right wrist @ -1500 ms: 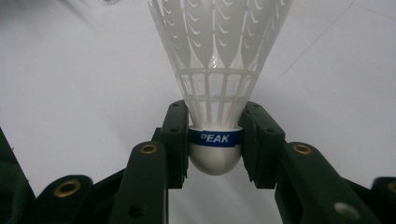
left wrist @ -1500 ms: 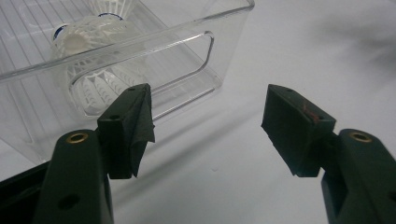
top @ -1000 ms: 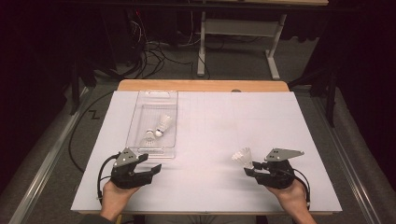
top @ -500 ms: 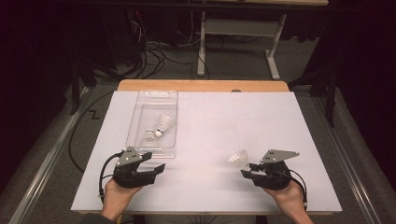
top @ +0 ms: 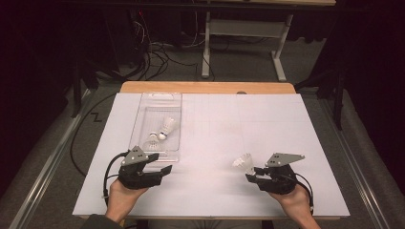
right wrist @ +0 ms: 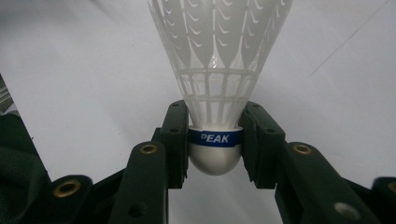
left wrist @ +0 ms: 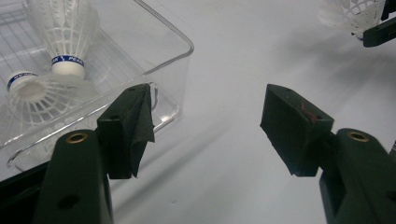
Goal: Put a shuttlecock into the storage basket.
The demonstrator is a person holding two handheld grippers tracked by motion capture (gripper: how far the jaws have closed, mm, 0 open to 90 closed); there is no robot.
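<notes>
On the white-covered counter (top: pixel 215 143) in this dark room, a shuttlecock (right wrist: pixel 217 70) sits clamped by its cork in the right hand-held gripper (top: pixel 252 174), low at the near right. It looks mid-carry: next it must cross to the clear tray (top: pixel 157 102), where two more lie. The left hand-held gripper (top: pixel 162 168) stands empty, jaws apart, just beside the tray.

We note a white shuttlecock (right wrist: pixel 215 70) with a blue band; two more white ones (top: pixel 162 131) in a clear tray (top: pixel 143 114); black claws; a white surface (top: pixel 267 129).
</notes>
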